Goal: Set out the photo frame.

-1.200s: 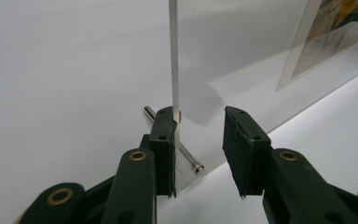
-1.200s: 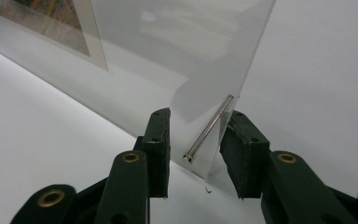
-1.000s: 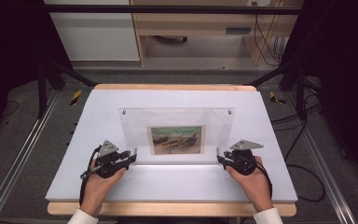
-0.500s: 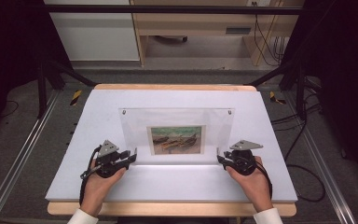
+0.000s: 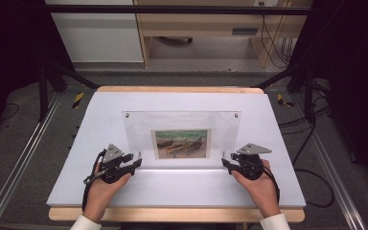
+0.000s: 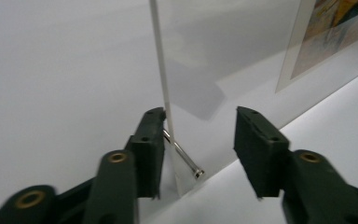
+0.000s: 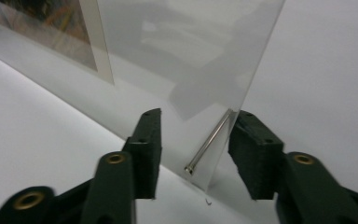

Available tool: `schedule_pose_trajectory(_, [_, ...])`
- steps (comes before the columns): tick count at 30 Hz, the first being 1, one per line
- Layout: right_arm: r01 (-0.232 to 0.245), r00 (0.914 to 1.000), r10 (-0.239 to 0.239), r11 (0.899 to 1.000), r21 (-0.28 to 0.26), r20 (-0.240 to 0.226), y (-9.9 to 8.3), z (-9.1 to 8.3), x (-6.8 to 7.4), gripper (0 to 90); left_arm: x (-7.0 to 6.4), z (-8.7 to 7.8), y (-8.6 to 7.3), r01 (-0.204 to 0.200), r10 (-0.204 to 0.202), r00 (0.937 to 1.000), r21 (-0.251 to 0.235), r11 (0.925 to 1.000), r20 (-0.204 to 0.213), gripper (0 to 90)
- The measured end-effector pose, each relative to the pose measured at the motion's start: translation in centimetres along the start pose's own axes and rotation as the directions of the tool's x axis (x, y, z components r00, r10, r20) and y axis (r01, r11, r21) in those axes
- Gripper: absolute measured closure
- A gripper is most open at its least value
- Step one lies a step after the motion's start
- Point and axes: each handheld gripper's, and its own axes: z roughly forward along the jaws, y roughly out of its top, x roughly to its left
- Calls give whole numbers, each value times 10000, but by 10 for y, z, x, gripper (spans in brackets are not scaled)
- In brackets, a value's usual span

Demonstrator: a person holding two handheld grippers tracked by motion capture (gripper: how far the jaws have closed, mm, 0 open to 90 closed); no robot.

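White tabletop [image 5: 124,191] fills mid-frame; a clear picture frame [image 5: 182,136] stands at its centre. Left gripper [image 5: 135,163] and right gripper [image 5: 224,164], both open, straddle its bottom corners, seemingly grazing the edges.

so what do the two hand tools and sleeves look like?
Both are black. The left tool and right tool each carry a grey three-cornered plate on top and trail a black cable. Jaws are black blocks with brass-coloured rivets. Sleeve cuffs are white.
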Motion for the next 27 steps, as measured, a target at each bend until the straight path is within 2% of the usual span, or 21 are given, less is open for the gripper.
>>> schedule_pose_trajectory(2, [10,9999,-7,9995,-304,117,2,-1,2,403,-3,0,2,-170,169,9999,-91,9998,-11,412])
schedule_pose_trajectory(3, [30,9999,-24,9991,-421,159,2,-2,3,340,-5,1,2,-133,132,9999,-139,9998,-7,351])
schedule_pose_trajectory(5, [329,9988,-310,9981,-526,365,2,-4,4,233,-6,1,2,-229,230,9997,-107,9997,44,254])
schedule_pose_trajectory(6, [329,9988,-310,9981,-526,365,2,-4,4,233,-7,0,2,-221,222,9997,-127,9997,50,254])
schedule_pose_trajectory(9, [355,9984,-319,9962,-791,466,2,-7,3,151,-8,-4,3,-178,183,9997,-275,9995,157,177])
schedule_pose_trajectory(14, [524,9966,-434,9900,-1306,703,2,-17,3,112,-4,-14,3,-47,59,9998,-580,9983,204,103])
schedule_pose_trajectory(17, [609,9961,-504,9865,-1522,719,1,-25,3,103,2,-19,2,47,-27,9996,-696,9976,281,92])
schedule_pose_trajectory(23, [574,9955,-446,9858,-1577,835,-4,-36,0,97,16,-30,1,270,-252,9995,-1090,9937,182,87])
schedule_pose_trajectory(27, [461,9953,-312,9853,-1647,918,-8,-43,-4,97,26,-36,0,427,-434,9991,-1306,9905,-28,87])
